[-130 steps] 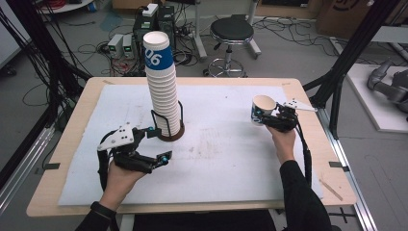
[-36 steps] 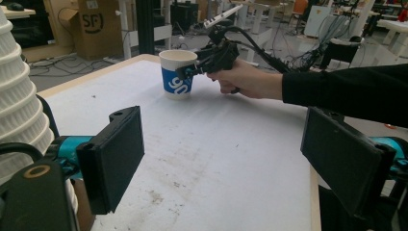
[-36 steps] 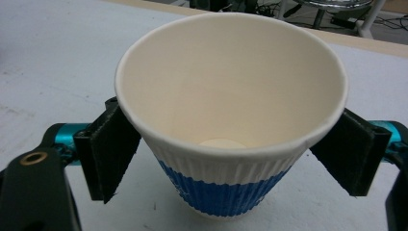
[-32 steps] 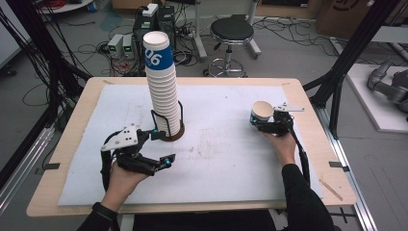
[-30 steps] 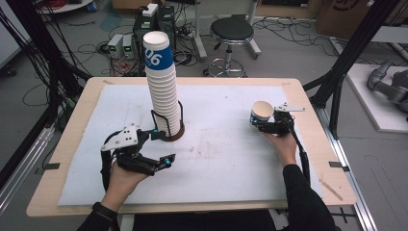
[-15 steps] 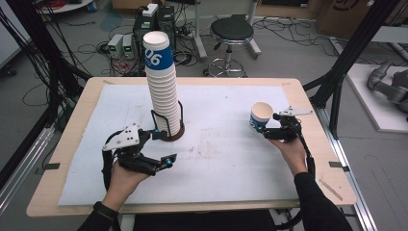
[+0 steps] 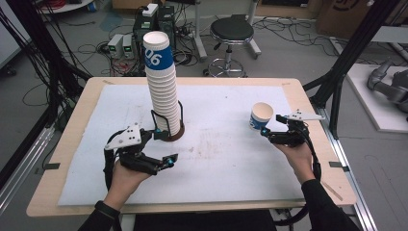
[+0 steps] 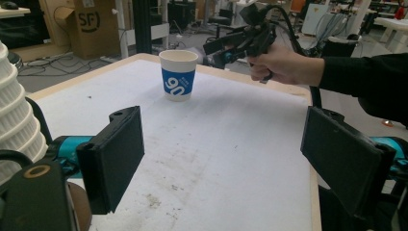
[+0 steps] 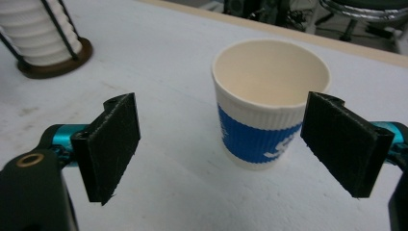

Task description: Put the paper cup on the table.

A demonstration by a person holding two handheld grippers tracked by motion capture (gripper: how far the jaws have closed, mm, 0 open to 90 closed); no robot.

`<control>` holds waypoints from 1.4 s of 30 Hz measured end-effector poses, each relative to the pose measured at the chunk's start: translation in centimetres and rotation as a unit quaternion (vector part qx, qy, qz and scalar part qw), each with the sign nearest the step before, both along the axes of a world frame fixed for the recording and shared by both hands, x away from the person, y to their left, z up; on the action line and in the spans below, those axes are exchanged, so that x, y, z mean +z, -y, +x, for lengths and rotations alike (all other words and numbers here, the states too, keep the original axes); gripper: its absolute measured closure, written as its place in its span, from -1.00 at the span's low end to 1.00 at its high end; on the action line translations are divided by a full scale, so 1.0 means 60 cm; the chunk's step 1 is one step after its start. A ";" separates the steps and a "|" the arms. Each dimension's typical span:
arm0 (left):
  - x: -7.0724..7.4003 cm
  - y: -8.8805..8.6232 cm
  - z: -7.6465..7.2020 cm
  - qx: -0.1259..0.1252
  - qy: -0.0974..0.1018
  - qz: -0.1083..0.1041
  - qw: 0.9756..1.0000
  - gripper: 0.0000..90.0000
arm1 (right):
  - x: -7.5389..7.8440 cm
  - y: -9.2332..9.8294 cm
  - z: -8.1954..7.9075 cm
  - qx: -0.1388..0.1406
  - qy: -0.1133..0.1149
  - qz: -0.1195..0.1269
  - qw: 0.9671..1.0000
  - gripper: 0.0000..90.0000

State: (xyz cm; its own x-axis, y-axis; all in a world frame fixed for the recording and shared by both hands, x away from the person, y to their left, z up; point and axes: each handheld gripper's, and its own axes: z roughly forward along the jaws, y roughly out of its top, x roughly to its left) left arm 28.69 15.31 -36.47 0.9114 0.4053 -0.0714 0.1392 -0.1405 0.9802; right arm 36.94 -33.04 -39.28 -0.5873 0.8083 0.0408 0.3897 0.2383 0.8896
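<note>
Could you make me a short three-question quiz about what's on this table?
1. True or false: the single paper cup stands upright on the white mat.
2. How do the right gripper's jaws stand? A) clamped on the cup B) open, apart from the cup
3. What does the wire holder beside the left gripper carry?

Key:
1. True.
2. B.
3. A tall stack of paper cups, the top one banded blue.

Right tool (image 7: 267,133) released cup (image 7: 261,116), apparently.
</note>
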 end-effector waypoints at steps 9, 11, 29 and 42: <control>0.002 0.004 0.000 -0.001 -0.001 -0.003 1.000 -0.66 | 0.033 -0.013 -0.031 0.054 0.039 0.036 0.997 -0.69; 0.002 0.005 0.001 -0.002 -0.002 -0.003 1.000 -0.66 | 0.041 -0.019 -0.037 0.072 0.050 0.048 0.995 -0.69; 0.029 0.017 0.010 -0.018 -0.001 -0.016 1.000 -0.66 | 0.105 -0.062 -0.082 0.177 0.109 0.105 0.972 -0.67; 0.066 0.033 0.011 -0.033 0.020 -0.020 0.999 -0.66 | 0.127 -0.088 -0.092 0.211 0.119 0.106 0.964 -0.66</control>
State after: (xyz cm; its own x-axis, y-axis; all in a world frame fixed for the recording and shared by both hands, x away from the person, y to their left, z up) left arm 29.34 13.35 -32.48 0.9385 0.3415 -0.0499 0.0924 -0.1095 0.9897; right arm 31.42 -27.77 -31.63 -0.8749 0.4843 0.0020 0.0764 0.1340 0.9880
